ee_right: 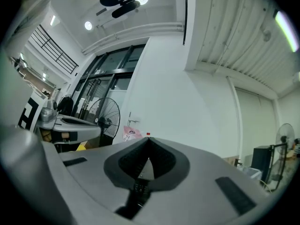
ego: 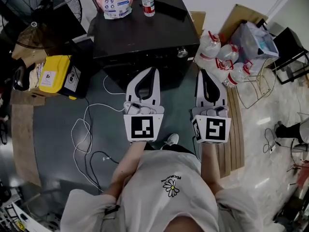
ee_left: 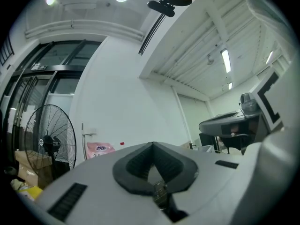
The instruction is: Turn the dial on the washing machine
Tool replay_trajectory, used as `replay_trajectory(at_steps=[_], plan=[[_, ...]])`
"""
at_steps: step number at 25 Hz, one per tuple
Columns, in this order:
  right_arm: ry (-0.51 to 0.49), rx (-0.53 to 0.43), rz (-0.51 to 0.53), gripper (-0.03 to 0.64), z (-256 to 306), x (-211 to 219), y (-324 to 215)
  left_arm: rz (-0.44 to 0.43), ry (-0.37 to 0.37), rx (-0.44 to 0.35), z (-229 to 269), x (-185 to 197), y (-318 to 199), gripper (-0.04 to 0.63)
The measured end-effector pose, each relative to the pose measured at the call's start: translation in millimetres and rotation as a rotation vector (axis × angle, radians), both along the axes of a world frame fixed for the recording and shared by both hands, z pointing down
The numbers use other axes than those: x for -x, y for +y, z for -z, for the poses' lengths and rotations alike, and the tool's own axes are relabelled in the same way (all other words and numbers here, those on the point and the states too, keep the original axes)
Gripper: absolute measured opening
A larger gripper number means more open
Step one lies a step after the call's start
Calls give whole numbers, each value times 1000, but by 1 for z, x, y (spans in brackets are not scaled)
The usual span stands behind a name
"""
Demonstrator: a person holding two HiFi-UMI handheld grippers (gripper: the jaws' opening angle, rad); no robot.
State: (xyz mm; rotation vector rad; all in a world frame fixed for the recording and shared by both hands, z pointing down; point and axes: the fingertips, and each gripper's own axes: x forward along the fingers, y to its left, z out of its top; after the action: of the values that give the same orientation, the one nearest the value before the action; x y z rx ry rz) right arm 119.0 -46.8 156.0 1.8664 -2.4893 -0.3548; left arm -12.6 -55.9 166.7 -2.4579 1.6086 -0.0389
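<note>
Probably stiff, the dial wants pinching across its rim; left tongs and right tongs are pressed together (both empty).

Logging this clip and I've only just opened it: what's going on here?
A person stands facing a black washer, with a tool in each hand. The left tool and right tool are both shut and empty, held side by side short of the washer. The dial at its front corner is untouched, and the right tool is the nearer one to it. A bottle and a pink pack sit on top.
</note>
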Motion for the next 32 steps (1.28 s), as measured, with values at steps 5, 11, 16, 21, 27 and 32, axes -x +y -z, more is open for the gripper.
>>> replay_trajectory(at_steps=[5, 11, 16, 21, 27, 32], plan=[[-3, 5, -32, 3, 0, 13, -1, -29, 21, -17, 7, 15, -7, -2], [-3, -22, -80, 3, 5, 24, -15, -80, 37, -28, 13, 22, -26, -2], [16, -14, -79, 3, -5, 18, -10, -65, 19, -3, -2, 17, -37, -2], [15, 23, -78, 3, -12, -5, -11, -43, 47, 29, -23, -8, -44, -2], [26, 32, -85, 3, -37, -38, -40, -62, 26, 57, -50, -48, -61, -2], [-18, 41, -56, 3, -79, -61, -65, -27, -28, -2, -72, -80, -82, -2]])
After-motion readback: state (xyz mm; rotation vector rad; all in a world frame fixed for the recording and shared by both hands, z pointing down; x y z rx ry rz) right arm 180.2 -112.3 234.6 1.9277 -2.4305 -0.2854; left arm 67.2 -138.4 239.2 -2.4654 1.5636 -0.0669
